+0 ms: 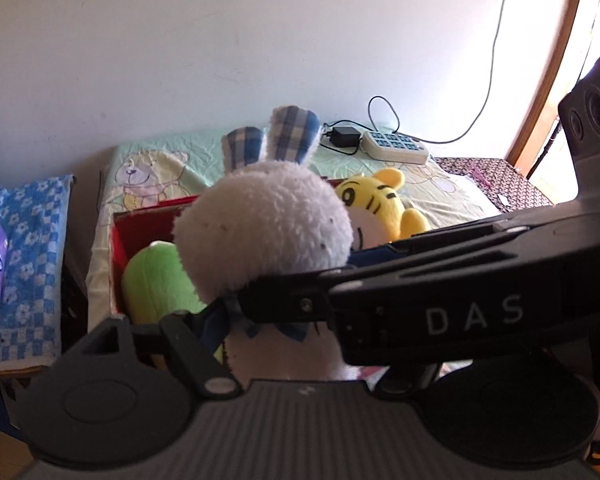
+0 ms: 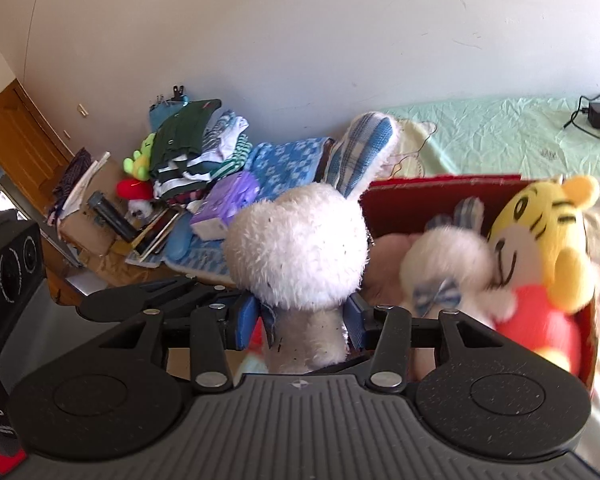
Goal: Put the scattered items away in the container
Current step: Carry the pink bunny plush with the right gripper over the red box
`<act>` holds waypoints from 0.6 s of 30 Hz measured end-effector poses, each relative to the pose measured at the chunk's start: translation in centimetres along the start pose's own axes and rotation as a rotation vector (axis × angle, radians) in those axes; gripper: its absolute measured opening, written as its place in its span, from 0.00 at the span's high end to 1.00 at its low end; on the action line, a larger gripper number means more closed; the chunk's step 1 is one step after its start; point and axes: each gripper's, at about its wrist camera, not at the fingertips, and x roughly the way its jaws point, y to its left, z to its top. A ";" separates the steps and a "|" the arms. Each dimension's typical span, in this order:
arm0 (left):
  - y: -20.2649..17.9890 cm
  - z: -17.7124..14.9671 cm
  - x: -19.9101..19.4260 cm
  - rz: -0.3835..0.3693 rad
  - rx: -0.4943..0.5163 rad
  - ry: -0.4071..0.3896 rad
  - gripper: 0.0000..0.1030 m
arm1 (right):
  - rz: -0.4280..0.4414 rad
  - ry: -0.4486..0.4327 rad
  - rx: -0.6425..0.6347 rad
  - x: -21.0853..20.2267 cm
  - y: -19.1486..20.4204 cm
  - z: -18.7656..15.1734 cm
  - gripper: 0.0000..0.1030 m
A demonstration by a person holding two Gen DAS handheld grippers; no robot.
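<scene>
1. Right gripper (image 2: pixel 306 322), seen from its own wrist camera, pinches the neck of a fluffy white plush rabbit with blue-checked fabric ears (image 2: pixel 300 252) between its blue pads, one on each side.
2. Left gripper (image 1: pixel 236 312) also reaches the same rabbit (image 1: pixel 264 232) at the neck; one pad touches the blue bow, while the other finger is hidden behind the right gripper's black body, so a grip cannot be confirmed from the picture.
3. In the right wrist view, a red cardboard box (image 2: pixel 440 188) lies on the bed at about 2 o'clock from the rabbit.
4. Inside the box, a smaller white plush rabbit with a blue bow (image 2: pixel 444 264) leans against a yellow striped plush tiger in a red shirt (image 2: pixel 540 240).
5. In the left wrist view, a green plush toy (image 1: pixel 156 280) sits in the box at 8 o'clock from the held rabbit's head.
6. A pale green printed bedsheet (image 1: pixel 172 160) covers the bed beneath the box.
</scene>
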 end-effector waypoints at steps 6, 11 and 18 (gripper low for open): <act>1.3 0.3 3.3 -0.022 -0.059 0.062 0.28 | 0.004 0.029 0.022 2.0 -2.7 0.7 0.54; 1.1 -0.4 5.1 -0.022 -0.044 0.128 0.28 | -0.005 0.067 0.061 3.5 -4.5 0.4 0.55; 1.7 -1.1 6.5 -0.013 -0.028 0.165 0.28 | -0.020 0.098 0.055 4.7 -4.7 -0.4 0.55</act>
